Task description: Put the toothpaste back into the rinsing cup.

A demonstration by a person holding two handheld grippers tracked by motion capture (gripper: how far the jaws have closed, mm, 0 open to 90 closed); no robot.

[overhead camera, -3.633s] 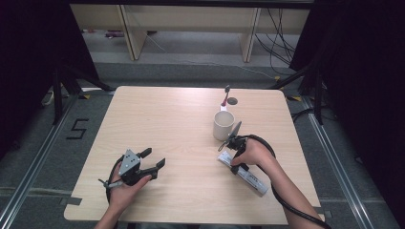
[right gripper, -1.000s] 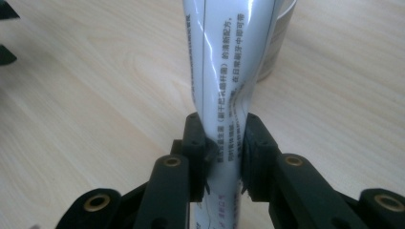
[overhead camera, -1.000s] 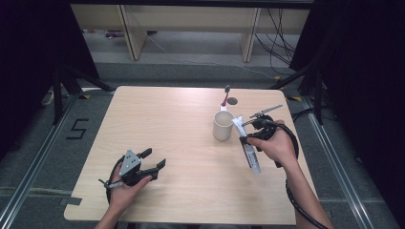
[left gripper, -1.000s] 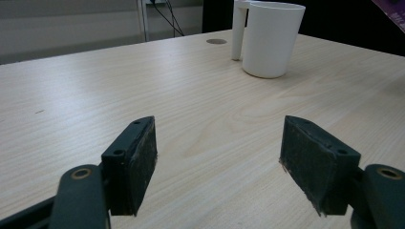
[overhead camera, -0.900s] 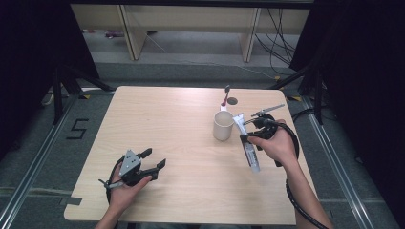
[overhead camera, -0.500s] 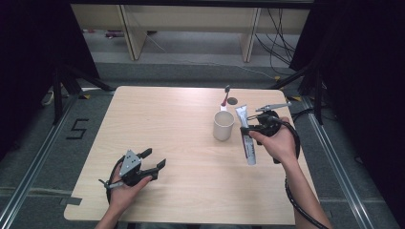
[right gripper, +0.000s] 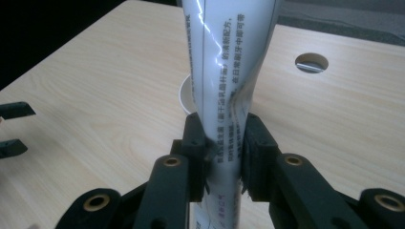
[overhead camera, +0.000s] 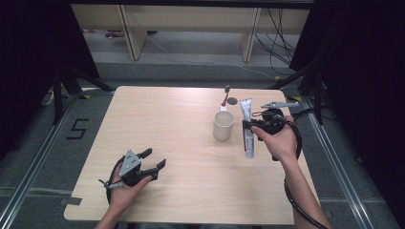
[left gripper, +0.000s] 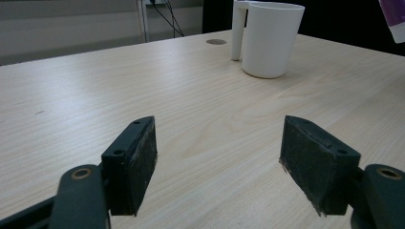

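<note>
Since the earliest frame, the right claw [overhead camera: 250, 128] has been carrying the toothpaste tube [overhead camera: 246, 129] up off the light wooden surface [overhead camera: 176, 138] and across to the right of the white cup [overhead camera: 223, 125]; within the last second the tube has been swinging from a slant to nearly straight along the high view. Meanwhile the left claw [overhead camera: 154, 160] is resting in the same spot near the front left of the surface.

Right now the right claw is clamping on the tube's middle, and in the right gripper view [right gripper: 222, 157] its two black jaws are squeezing the white tube [right gripper: 229, 71] so that it is creasing between them. The tube is hanging in the air just beside the cup, its flat crimped end pointing away from the person and its other end toward them. The rim of the cup [right gripper: 186, 98] is peeking out behind the tube, on its left.

The left claw [left gripper: 219, 157] is standing wide apart with nothing between its jaws, lying low over the surface and facing the cup [left gripper: 267, 38], which is sitting upright well beyond it. A small red-and-white object [overhead camera: 224, 98] is standing just behind the cup, beside a round hole [overhead camera: 232, 100] in the surface.
</note>
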